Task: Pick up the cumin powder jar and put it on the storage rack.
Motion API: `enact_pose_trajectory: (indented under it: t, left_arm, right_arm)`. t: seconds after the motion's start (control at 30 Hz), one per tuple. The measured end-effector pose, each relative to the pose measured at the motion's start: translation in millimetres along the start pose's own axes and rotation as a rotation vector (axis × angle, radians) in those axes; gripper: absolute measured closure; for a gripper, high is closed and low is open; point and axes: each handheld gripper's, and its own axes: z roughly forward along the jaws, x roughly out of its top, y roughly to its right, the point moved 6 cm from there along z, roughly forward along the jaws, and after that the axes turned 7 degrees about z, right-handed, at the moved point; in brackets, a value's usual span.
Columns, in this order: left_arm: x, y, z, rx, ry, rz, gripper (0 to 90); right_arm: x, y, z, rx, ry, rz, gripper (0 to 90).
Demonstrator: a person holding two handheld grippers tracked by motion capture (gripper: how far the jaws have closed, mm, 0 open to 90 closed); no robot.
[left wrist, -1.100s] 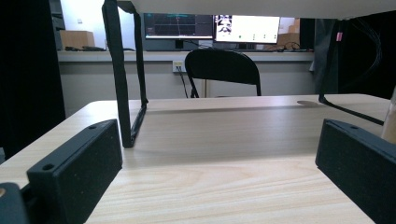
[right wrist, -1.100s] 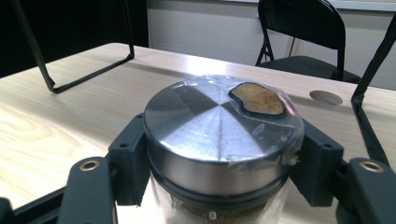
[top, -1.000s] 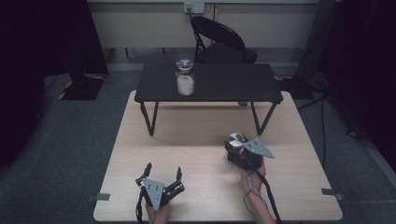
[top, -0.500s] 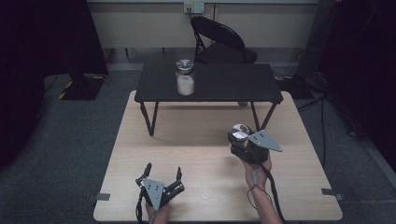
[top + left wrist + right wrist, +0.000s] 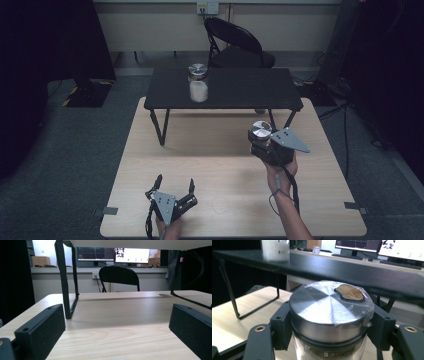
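Note:
My right gripper [image 5: 261,142] is shut on a glass jar with a silver metal lid [image 5: 261,129], held above the right part of the wooden table [image 5: 210,160]. In the right gripper view the jar's lid [image 5: 329,307] sits between the two black fingers [image 5: 280,322], with brown contents showing below and a brown patch under film on the lid. A second jar with white contents [image 5: 198,83] stands on the black raised shelf [image 5: 240,92]; its white contents [image 5: 275,250] show at top left. My left gripper [image 5: 175,187] rests low at the table's front, jaws wide apart and empty [image 5: 110,325].
The black shelf stands on thin metal legs [image 5: 159,125] over the far half of the table. A black folding chair [image 5: 235,42] stands behind it. Monitors [image 5: 132,255] sit on a counter at the back wall. Tape marks [image 5: 354,206] lie near the front corners.
My right gripper has risen with the jar, now level with the shelf's front edge. The left gripper has not moved.

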Motion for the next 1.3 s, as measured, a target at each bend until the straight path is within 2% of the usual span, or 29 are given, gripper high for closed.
enact_pose_trajectory:
  t: [0.2,0.27,0.6,0.63,0.7,0.8,1.03,1.17,1.3]
  left_arm:
    - [0.0,0.0,0.0,0.000,0.000,0.000,0.0]
    - [0.0,0.1,0.0,0.000,0.001,0.000,0.0]
    - [0.0,0.0,0.0,0.000,0.000,0.000,0.0]
    - [0.0,0.0,0.0,0.000,0.000,0.000,0.0]
    - [0.0,0.0,-0.1,0.000,0.000,0.001,0.0]
    - [-0.1,-0.1,-0.1,-0.001,0.001,0.001,0.0]
    - [0.0,-0.1,-0.1,-0.001,0.000,0.001,0.0]
    - [-0.1,-0.9,-0.3,-0.008,0.001,0.000,0.0]
    - [-0.1,-0.9,-0.3,-0.008,0.001,0.000,0.0]
  right_arm:
    - [21.2,-4.1,0.6,-0.013,0.015,-0.054,32.5]
    - [28.8,-4.3,1.2,-0.007,0.022,-0.058,32.6]
    - [63.2,2.0,12.6,0.028,0.037,-0.003,32.5]
    - [66.7,5.3,15.0,0.030,0.044,-0.028,32.6]
    - [73.3,5.8,18.1,0.033,0.034,0.017,32.6]
    - [81.5,8.9,25.1,0.031,0.038,0.031,32.6]
    - [96.1,17.3,49.2,0.024,0.042,0.058,32.6]
    - [103.8,24.7,67.0,0.022,0.050,0.089,32.6]
    - [110.6,28.3,85.3,0.020,0.043,0.100,32.6]
